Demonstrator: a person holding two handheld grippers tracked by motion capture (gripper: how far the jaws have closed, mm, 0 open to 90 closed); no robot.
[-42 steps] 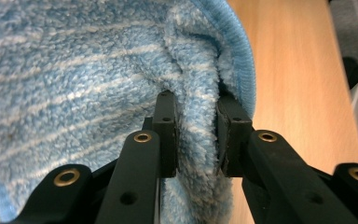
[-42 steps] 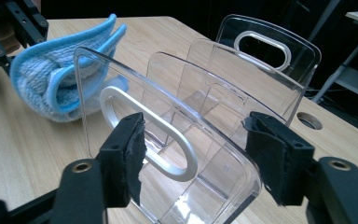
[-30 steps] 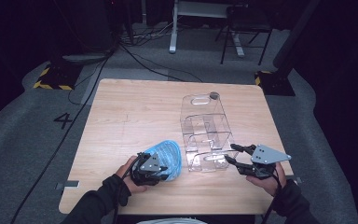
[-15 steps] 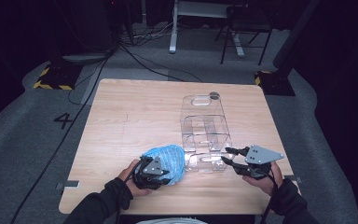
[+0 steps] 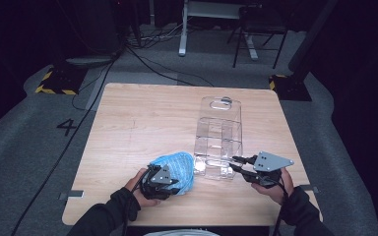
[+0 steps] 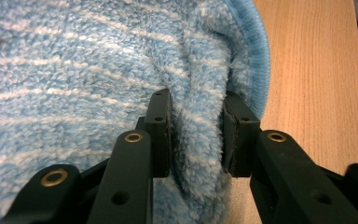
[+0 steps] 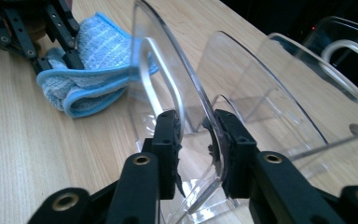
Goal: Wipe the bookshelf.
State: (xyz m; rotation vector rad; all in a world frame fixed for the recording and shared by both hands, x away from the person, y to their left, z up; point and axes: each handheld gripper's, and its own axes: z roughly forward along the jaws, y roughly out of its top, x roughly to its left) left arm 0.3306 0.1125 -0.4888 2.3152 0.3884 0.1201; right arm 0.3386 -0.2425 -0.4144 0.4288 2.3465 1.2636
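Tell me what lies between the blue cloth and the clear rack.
In the high view, the cloth nearly meets the rack; at most a sliver of bare table lies between them.

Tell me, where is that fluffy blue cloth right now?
In the high view the blue cloth lies near the table's front edge, left of the clear plastic organizer, with a fold pinched in the left gripper.

in the left gripper view the blue cloth (image 6: 98, 70) runs off the top, left and bottom edges; the fold between the jaws hides their inner faces. in the high view the near edge of the clear organizer (image 5: 219, 142) is partly covered by the right gripper (image 5: 237, 164).
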